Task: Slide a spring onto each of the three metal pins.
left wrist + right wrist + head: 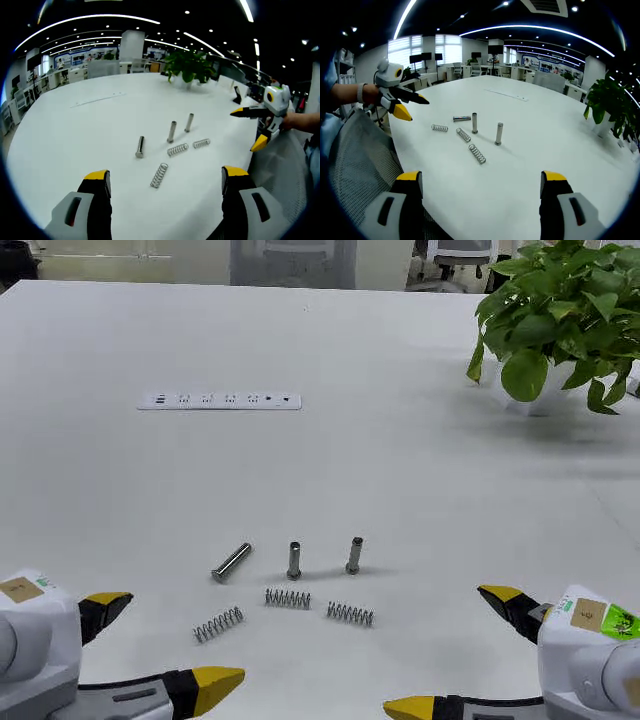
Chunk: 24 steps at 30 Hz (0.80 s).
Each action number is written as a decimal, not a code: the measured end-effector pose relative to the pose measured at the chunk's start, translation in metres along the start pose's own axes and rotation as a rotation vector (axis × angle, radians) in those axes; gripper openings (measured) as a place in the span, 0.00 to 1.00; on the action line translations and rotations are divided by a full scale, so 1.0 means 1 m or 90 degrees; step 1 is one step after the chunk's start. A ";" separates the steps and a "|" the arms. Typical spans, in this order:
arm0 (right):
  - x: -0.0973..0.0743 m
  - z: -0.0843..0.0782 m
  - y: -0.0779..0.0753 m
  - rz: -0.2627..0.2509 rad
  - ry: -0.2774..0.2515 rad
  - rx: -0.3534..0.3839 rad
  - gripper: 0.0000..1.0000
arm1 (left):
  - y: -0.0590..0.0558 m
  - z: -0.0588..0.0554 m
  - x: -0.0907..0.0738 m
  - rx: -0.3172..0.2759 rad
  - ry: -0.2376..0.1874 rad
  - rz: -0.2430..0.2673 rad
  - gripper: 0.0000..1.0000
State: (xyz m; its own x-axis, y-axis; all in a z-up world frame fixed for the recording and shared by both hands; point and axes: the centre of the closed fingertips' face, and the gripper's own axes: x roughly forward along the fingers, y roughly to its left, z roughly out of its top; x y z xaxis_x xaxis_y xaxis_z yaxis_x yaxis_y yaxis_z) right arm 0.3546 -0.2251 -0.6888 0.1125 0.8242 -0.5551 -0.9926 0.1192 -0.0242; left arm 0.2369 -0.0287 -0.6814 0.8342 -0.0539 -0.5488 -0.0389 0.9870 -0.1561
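Observation:
Three metal pins are on the white table: one lying pin point(231, 562) point(140, 147) point(462, 118) and two upright pins point(294, 560) point(354, 554) point(171, 132) point(498, 133). Three loose springs point(218, 624) point(288, 598) point(350, 614) lie just in front of them, none on a pin. My left gripper point(160, 642) point(165, 174) is open at the near left, short of the left spring point(159, 175). On the near right, my right gripper point(455, 650) point(481, 176) also stands open, apart from the nearest spring point(477, 153). Both hold nothing.
A white power strip point(219, 400) lies flat further back on the table. A potted green plant point(560, 320) stands at the far right. A grey mesh chair back point(360, 165) is by the table's near edge. Wide bare tabletop surrounds the pins.

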 end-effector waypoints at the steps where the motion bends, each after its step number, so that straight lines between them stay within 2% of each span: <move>1: 0.000 0.000 0.000 -0.001 0.001 -0.001 0.99 | -0.001 0.005 0.002 -0.003 0.000 0.000 0.93; 7: -0.002 0.000 -0.005 -0.012 -0.004 0.002 0.99 | 0.016 0.015 0.019 0.011 0.025 0.001 0.89; 8: -0.002 0.000 -0.005 -0.012 -0.005 0.005 0.99 | 0.018 0.015 0.022 0.012 0.034 0.002 0.88; 10: -0.002 0.000 -0.006 -0.013 -0.005 0.005 0.99 | 0.015 0.012 0.029 0.022 0.063 -0.001 0.87; 12: -0.003 0.001 -0.006 -0.014 -0.006 0.005 0.99 | 0.020 0.016 0.035 0.031 0.068 -0.001 0.83; 14: -0.003 0.000 -0.006 -0.015 -0.005 0.003 0.99 | 0.019 0.019 0.039 0.027 0.072 -0.003 0.78; 16: -0.003 0.001 -0.006 -0.016 -0.005 0.001 0.99 | 0.026 0.025 0.047 0.030 0.079 0.001 0.75; 19: -0.004 0.001 -0.006 -0.017 -0.004 0.000 0.99 | 0.029 0.032 0.057 0.032 0.083 -0.001 0.69; 22: -0.004 0.001 -0.005 -0.015 -0.005 0.001 0.99 | 0.033 0.036 0.068 0.032 0.089 -0.001 0.60; 24: -0.003 0.001 -0.005 -0.013 -0.004 0.001 0.99 | 0.033 0.038 0.075 0.035 0.102 0.002 0.54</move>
State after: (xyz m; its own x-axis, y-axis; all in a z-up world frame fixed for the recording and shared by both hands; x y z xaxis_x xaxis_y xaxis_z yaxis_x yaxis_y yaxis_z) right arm 0.3590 -0.2281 -0.6864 0.1323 0.8249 -0.5495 -0.9901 0.1364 -0.0338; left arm 0.3193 0.0055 -0.6966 0.7356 -0.0703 -0.6738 -0.0078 0.9937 -0.1122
